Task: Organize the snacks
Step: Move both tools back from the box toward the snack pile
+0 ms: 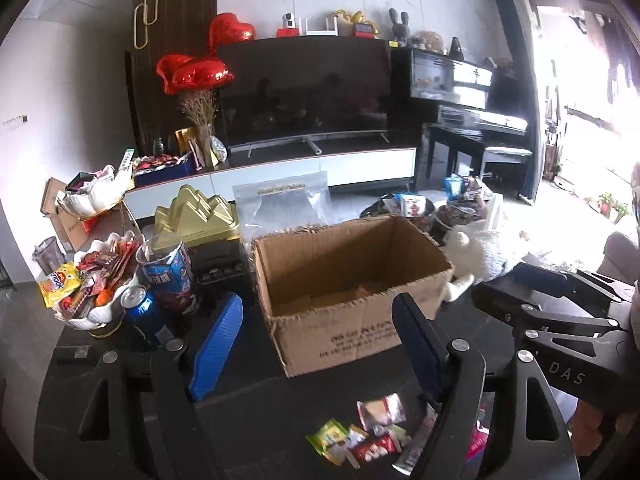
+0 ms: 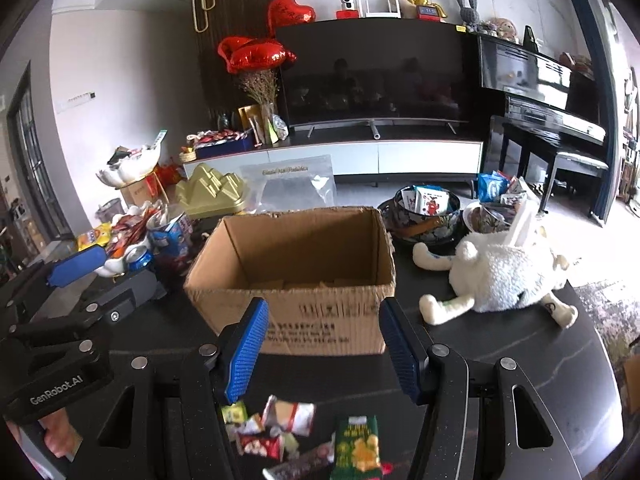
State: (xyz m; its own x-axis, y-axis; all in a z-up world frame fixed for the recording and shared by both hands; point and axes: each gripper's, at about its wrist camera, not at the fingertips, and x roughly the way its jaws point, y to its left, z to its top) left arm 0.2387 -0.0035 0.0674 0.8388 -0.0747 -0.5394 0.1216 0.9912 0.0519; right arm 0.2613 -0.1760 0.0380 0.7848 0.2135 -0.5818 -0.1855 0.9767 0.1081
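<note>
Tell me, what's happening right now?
Both hand-held grippers, left and right, open, empty. Cardboard box looks empty. Snack packets loose in front. Nothing blocking.

Small snack packets [image 2: 288, 432] scattered — before open cardboard box [image 2: 296, 276]

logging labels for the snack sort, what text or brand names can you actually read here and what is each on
"GenRobot.AI": on the left gripper body, seen from the right wrist.
"DAS": on the right gripper body, seen from the left wrist.
"snack", partly cut off: on the yellow bag.
Print on the box front: too blurred to read.
Gold lettering on the clear bag: too blurred.
Loose wrappers and blue can: unreadable.
</note>
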